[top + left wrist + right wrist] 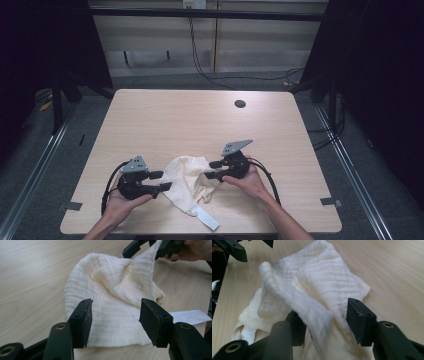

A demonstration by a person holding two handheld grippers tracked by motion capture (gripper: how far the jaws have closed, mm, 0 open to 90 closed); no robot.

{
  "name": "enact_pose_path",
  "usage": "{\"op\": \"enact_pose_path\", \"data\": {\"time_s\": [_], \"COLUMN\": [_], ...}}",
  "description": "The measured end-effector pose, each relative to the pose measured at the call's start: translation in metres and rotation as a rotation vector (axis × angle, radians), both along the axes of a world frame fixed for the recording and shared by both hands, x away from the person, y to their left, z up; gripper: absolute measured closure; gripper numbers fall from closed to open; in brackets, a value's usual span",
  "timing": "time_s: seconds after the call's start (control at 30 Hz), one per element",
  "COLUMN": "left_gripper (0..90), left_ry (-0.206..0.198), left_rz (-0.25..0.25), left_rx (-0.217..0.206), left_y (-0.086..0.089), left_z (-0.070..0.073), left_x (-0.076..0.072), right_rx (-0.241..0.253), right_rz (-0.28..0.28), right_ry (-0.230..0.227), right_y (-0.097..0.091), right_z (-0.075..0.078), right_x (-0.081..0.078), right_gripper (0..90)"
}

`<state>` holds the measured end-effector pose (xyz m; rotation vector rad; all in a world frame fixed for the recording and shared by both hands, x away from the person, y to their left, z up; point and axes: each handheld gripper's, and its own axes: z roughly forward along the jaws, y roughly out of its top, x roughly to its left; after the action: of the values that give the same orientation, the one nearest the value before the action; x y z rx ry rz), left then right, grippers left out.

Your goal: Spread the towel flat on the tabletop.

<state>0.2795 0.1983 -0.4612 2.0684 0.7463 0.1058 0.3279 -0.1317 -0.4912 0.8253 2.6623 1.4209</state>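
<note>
between the two hand-held grippers, on the tabletop (pixel 200 120): one cream muslin cloth (pixel 187 180), crinkled weave, lying in a loose heap with folds and raised ridges, not flat. one white label strip (pixel 207 218) trailing from the cloth's near edge, toward the person's side. left hand-held gripper (pixel 162 181), held in the person's left hand (pixel 120 202): jaws spread, pads clear of the fabric; in the left gripper view the cloth's lower hem lies just beyond and between the pads (pixel 85 323), none of it pinched. right hand-held gripper (pixel 212 170), held in the right hand (pixel 250 182): jaws spread; in the right gripper view a raised ridge of cloth (pixel 312 307) drapes across the gap and lies against the left pad, while the right pad (pixel 358 320) stands off it, so nothing is clamped. the same ridge shows in the left gripper view running up to the right hand-held gripper (pixel 150 246). condition of work, as judged: the cloth has been brought to the near middle of the tabletop, within reach of both hand-held grippers, but is neither spread out nor folded square. outstanding, as judged: a fresh hold on two edges or corners, pulling the ridges out, then laying the cloth flat or folding it. far from both hand-held grippers: one small dark round hole (pixel 240 104) in the tabletop.
</note>
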Motion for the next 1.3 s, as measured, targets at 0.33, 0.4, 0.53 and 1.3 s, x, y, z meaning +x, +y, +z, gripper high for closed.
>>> {"op": "enact_pose_path", "data": {"time_s": [0.33, 0.4, 0.53, 1.3], "left_gripper": [42.3, 42.6, 47.2, 87.8], "left_ry": [-0.052, -0.059, -0.071, -0.096], "left_rz": [-0.090, -0.106, -0.152, -0.220], "left_rx": [-0.018, -0.018, -0.024, -0.020], "left_y": [-0.040, -0.049, -0.067, -0.114], "left_z": [0.013, 0.015, 0.016, 0.012], "left_x": [0.001, 0.000, 0.000, 0.016], "right_rx": [-0.014, -0.017, -0.015, -0.034], "right_rz": [-0.092, -0.097, -0.119, -0.071], "right_ry": [-0.013, -0.005, -0.005, 0.054], "right_y": [-0.033, -0.042, -0.057, -0.053], "right_z": [0.017, 0.018, 0.019, 0.004], "right_x": [-0.020, -0.026, -0.039, -0.054], "right_gripper": [36.8, 36.5, 36.8, 36.2]}}
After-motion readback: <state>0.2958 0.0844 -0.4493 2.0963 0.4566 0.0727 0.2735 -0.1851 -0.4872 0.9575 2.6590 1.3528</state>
